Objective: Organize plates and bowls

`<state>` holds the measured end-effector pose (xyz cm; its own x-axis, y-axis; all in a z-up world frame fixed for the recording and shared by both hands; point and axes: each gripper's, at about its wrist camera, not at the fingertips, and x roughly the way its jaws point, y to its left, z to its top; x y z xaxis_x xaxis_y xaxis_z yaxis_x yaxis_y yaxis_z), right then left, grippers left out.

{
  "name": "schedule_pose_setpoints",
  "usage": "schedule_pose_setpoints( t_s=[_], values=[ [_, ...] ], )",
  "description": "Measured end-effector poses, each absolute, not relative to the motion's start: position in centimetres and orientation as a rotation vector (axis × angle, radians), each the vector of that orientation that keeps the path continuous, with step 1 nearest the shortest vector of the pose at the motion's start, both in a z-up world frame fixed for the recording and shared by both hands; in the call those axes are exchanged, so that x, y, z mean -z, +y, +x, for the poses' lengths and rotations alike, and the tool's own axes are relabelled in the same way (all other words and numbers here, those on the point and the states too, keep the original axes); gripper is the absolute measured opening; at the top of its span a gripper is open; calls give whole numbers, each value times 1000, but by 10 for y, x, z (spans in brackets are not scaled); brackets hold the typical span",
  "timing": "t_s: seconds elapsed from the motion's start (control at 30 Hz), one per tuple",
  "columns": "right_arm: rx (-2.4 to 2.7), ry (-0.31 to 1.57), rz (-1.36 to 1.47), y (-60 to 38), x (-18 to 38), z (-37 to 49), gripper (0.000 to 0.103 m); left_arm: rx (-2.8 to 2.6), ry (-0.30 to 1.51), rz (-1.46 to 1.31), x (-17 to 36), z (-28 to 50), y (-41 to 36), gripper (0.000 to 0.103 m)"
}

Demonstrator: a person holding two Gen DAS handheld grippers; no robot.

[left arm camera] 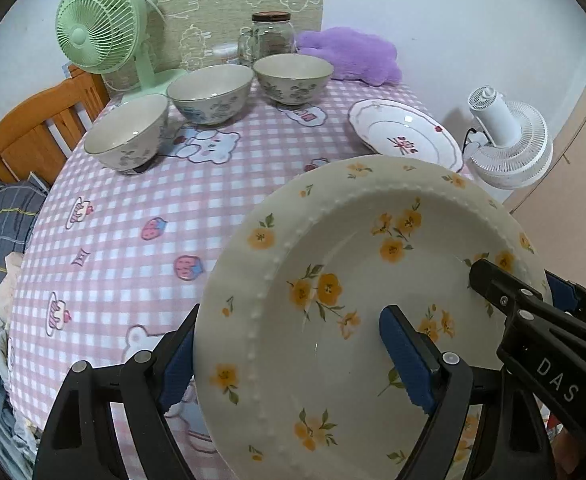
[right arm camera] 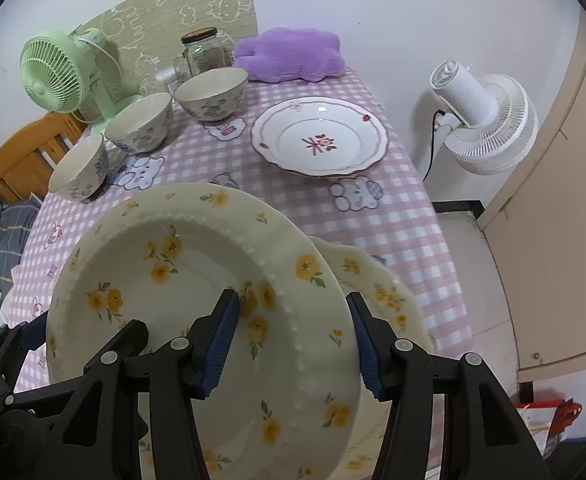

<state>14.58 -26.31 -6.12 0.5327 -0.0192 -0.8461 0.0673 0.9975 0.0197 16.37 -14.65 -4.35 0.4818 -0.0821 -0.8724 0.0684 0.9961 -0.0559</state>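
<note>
A cream plate with yellow flowers (left arm camera: 333,280) is held tilted above the table by both grippers. My left gripper (left arm camera: 289,360) is shut on its left rim. My right gripper (right arm camera: 293,344) is shut on its right rim and shows in the left wrist view (left arm camera: 533,308). The left gripper shows at the lower left of the right wrist view (right arm camera: 25,340). A second cream flowered plate (right arm camera: 385,292) lies on the table under it. A white plate with a red mark (right arm camera: 319,138) lies farther back. Three patterned bowls (left arm camera: 127,132) (left arm camera: 211,94) (left arm camera: 293,78) stand in a row at the back left.
The table has a pink checked cloth (left arm camera: 141,200). A green fan (left arm camera: 101,28), a glass jar (left arm camera: 273,34) and a purple plush cushion (left arm camera: 349,54) stand at the back. A white fan (right arm camera: 481,120) stands right of the table. A wooden chair (left arm camera: 33,128) is at the left.
</note>
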Motion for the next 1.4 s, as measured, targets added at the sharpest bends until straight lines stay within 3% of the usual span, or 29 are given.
schedule_pose_setpoints(
  t_s=[0.8, 1.4],
  values=[
    [162, 1080, 58, -351, 98, 134, 58, 191, 1161, -31, 90, 166, -233, 84],
    [161, 1121, 33, -356, 118, 150, 57, 149, 1174, -19, 107, 174, -238, 86]
  ],
)
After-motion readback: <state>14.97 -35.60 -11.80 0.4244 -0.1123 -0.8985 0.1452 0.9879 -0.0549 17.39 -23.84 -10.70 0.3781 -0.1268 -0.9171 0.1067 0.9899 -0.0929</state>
